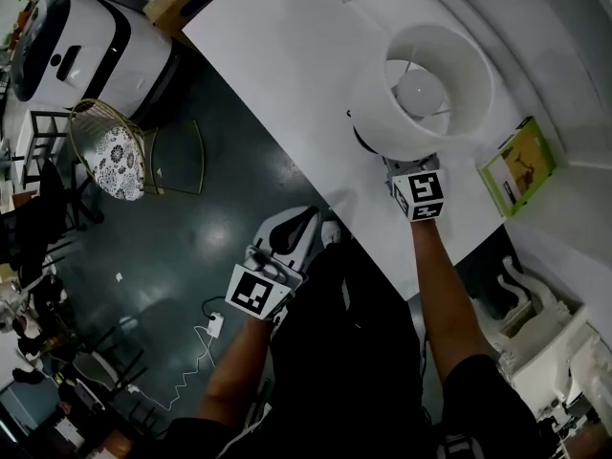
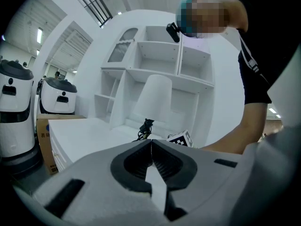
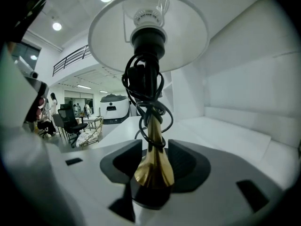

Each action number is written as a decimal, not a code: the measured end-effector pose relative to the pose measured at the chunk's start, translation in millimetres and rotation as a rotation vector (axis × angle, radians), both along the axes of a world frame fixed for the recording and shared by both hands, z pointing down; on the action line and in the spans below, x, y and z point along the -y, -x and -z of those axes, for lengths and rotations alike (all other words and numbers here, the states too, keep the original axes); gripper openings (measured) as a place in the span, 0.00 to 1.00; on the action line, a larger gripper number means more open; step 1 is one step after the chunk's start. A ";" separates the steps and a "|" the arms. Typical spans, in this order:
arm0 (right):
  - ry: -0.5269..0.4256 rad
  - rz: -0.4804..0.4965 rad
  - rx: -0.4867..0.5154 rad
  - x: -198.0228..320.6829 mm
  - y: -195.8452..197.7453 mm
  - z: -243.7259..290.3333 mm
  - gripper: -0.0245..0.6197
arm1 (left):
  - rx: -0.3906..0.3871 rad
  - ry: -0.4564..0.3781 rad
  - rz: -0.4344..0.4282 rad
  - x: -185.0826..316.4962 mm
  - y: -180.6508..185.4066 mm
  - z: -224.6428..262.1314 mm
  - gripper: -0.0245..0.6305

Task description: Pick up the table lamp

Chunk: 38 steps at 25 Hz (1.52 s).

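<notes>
Right gripper: its two jaws stand wide apart and squeeze nothing. It sits right of the middle in the head view, tucked just under the lamp shade.
Table lamp: it stands upright on the white table, at the upper right of the head view.
Between the jaws: the gold stem is right in the middle, low down near the foot, with a small gap on each side.
Lamp's long way: up and down, from the jaws to the shade at the top of the right gripper view.
Cord: black, wound round the stem above the jaws.
Left gripper: shut tight and empty, past the table edge, well apart from the lamp.
Nearer hand: the right one.
Next move, I think: squeeze the stem, then lift straight up.
</notes>
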State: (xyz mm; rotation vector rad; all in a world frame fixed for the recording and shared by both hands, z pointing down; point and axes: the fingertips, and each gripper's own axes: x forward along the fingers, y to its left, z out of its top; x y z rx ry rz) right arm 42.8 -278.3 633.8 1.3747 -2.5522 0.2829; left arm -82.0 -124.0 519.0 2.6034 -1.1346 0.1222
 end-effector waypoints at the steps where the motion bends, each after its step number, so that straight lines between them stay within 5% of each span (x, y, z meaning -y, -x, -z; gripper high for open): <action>1: 0.000 0.006 -0.003 1.0 1.4 -1.3 0.27 | 0.002 0.000 0.001 0.5 0.1 -0.5 0.07; 38: 0.069 0.077 -0.055 10.9 6.8 -7.5 0.24 | 0.019 0.032 0.001 13.0 -11.7 -9.0 0.07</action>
